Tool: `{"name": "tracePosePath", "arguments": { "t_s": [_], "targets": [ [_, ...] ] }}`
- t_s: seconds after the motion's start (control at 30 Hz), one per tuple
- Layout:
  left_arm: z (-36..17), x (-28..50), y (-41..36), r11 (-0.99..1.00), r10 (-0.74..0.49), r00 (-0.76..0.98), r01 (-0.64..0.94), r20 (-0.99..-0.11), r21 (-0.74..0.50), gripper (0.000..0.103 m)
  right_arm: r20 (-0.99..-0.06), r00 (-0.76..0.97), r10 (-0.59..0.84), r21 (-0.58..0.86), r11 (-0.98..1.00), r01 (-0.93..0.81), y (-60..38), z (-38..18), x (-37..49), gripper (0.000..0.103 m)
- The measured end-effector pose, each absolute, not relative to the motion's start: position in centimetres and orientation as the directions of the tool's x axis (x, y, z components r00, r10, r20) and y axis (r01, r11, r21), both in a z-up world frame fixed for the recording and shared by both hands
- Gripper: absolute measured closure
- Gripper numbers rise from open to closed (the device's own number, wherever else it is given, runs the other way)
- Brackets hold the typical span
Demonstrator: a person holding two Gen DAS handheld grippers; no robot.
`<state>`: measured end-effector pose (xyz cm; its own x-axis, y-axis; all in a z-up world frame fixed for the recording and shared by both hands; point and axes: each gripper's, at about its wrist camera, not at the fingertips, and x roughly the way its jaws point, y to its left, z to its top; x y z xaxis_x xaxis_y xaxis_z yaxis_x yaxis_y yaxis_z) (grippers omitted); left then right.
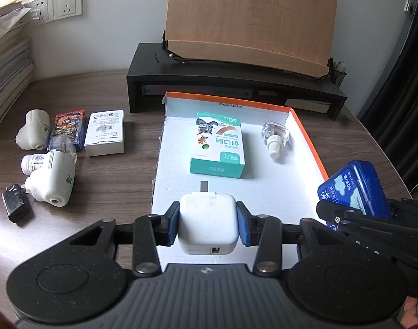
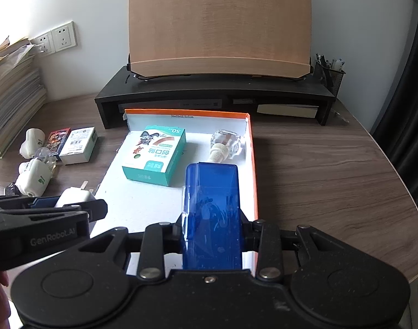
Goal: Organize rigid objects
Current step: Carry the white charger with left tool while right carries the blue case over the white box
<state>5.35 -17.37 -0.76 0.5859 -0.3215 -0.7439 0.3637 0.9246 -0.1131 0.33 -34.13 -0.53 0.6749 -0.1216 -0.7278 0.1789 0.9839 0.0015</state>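
A white box lid with an orange rim [image 1: 305,126] [image 2: 254,164] lies on the desk. Inside it sit a green plaster box [image 1: 218,145] [image 2: 155,155] and a clear small bottle with a white cap [image 1: 274,137] [image 2: 226,142]. My left gripper [image 1: 208,224] is shut on a white USB charger [image 1: 207,222] [image 2: 71,196], held over the lid's near left edge. My right gripper [image 2: 212,227] is shut on a blue plastic case [image 2: 211,216] [image 1: 354,192], held over the lid's near right side.
Left of the lid lie two white plug-in devices [image 1: 51,178], a small pill bottle [image 1: 33,163], a card box [image 1: 69,128], a white carton [image 1: 106,133] and a black charger [image 1: 15,204]. A black monitor riser [image 1: 236,82] with a wooden board stands behind. Paper stacks sit far left.
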Motion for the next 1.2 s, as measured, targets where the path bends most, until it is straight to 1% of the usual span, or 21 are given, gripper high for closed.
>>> {"name": "tracePosePath", "arguments": {
  "t_s": [1.2],
  "targets": [
    [-1.9, 6.7, -17.4, 0.912, -0.325, 0.548, 0.397, -0.771, -0.102, 0.060, -0.759, 0.639, -0.130, 0.004, 0.979, 0.203, -33.7, -1.9, 1.5, 0.062]
  ]
}}
